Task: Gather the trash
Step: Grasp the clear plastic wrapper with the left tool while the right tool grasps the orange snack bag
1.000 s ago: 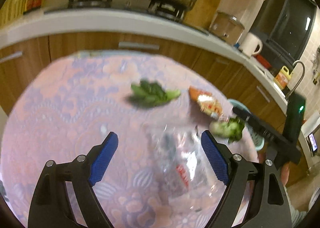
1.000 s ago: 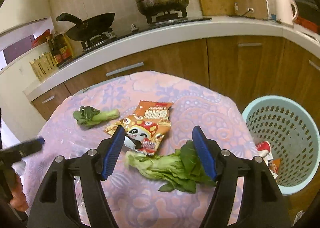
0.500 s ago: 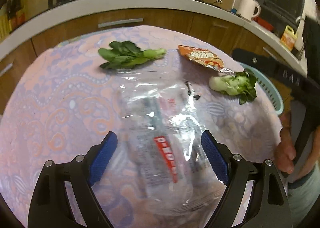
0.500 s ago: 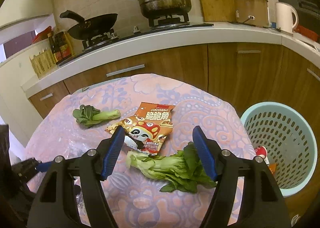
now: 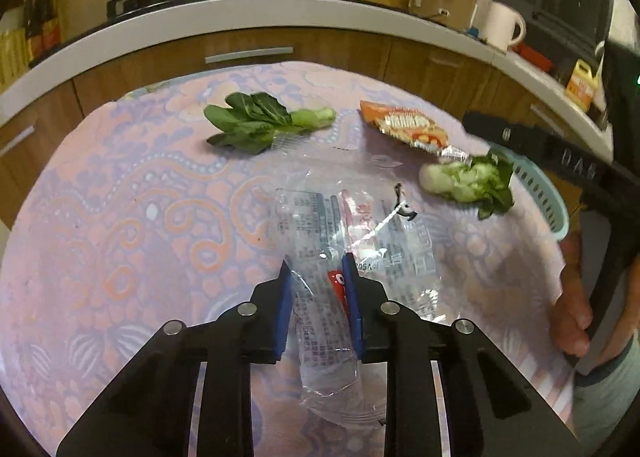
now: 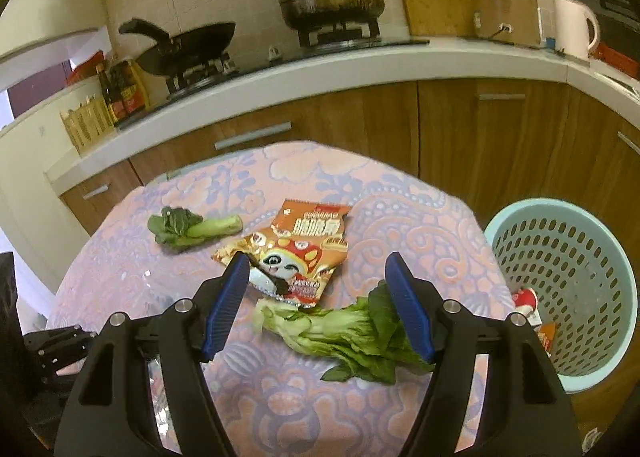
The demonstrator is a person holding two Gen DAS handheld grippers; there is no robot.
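A clear plastic wrapper (image 5: 352, 233) with printed text lies on the round table. My left gripper (image 5: 316, 277) is shut on its near end, the film pinched between the blue pads. An orange snack bag (image 6: 296, 253) (image 5: 404, 125) lies mid-table. A bok choy (image 6: 344, 333) (image 5: 468, 181) lies near it; another bok choy (image 6: 192, 229) (image 5: 264, 121) lies farther left. My right gripper (image 6: 316, 289) is open and empty, hovering above the snack bag and the near bok choy. A light blue basket (image 6: 568, 285) stands right of the table with some wrappers inside.
The table has a pink and lilac patterned cloth (image 5: 120, 241). Wooden cabinets and a white counter (image 6: 320, 69) curve behind it, with a wok, a steamer pot and a kettle. In the left wrist view the right gripper's body and the person's hand (image 5: 576, 297) are at the right.
My left gripper has closed from wide open onto the clear wrapper. The right gripper has stayed open and nearly still above the snack bag.
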